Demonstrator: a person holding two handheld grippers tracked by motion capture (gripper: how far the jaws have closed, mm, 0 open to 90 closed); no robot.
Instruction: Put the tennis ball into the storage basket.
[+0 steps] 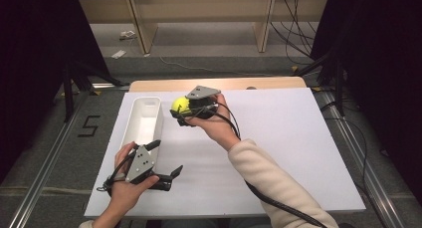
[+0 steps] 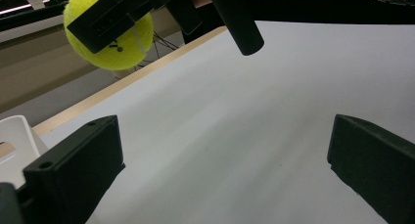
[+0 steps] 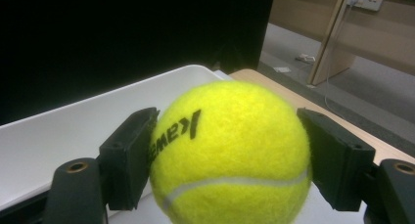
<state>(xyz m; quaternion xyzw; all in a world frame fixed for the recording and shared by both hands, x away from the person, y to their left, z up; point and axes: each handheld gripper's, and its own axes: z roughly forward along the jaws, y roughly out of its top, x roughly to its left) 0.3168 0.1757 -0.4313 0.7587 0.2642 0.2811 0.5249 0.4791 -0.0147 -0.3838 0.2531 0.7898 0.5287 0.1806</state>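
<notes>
Count: 1 tennis ball (image 1: 180, 106), 1 white tray (image 1: 143, 119), 2 claws (image 1: 167, 159) (image 1: 180, 114), 1 worktop (image 1: 278, 138).

Tray (image 1: 143, 119) on board's (image 1: 278, 153) left part; ball (image 1: 180, 106) just right of tray's far end.

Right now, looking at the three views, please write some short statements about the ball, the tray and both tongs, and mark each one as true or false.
1. The right tongs are shut on the tennis ball. True.
2. The tennis ball lies inside the white tray. False: it is held off the table in the right tongs, beside the tray.
3. The left tongs are open and hold nothing. True.
4. The ball is orange. False: it is yellow-green with dark lettering.
5. The white tray stands at the right edge of the white board. False: it stands along the left side.
</notes>
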